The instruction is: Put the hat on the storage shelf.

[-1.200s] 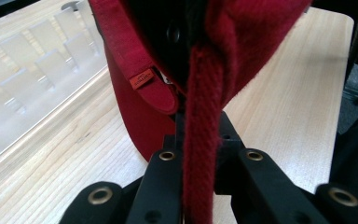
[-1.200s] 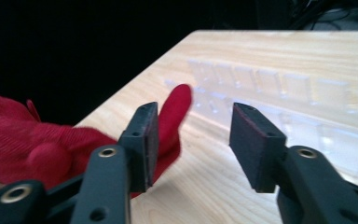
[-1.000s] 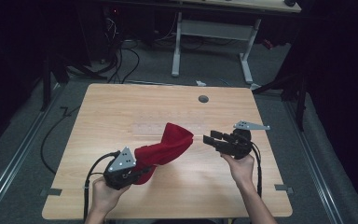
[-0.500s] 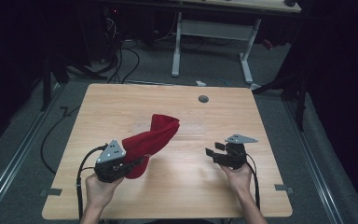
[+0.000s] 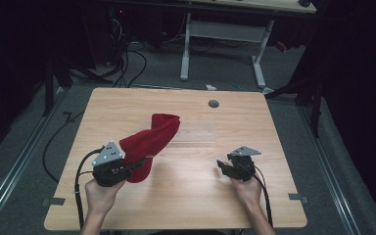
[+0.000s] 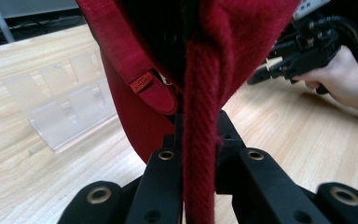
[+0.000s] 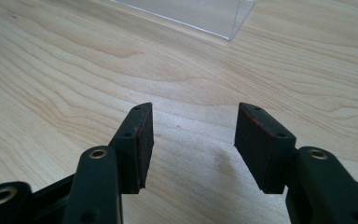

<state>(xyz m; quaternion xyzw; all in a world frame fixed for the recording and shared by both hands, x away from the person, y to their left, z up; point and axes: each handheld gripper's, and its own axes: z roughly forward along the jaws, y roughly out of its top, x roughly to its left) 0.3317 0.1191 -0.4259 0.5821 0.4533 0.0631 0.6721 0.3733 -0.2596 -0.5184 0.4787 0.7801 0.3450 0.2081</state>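
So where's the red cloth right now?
In the high view the red cloth is at the table's left, one end clamped in the left gripper, the rest reaching toward the table's middle.

Light wooden desk (image 5: 191, 196), square top, grain running crosswise. Round dark grommet (image 5: 213, 103) near far edge. Clear plastic holder (image 6: 60, 109) lying flat at mid-desk, several slots. Beyond, second desk with white legs (image 5: 186, 46). Black cables (image 5: 127, 61) on grey floor (image 5: 24, 161).
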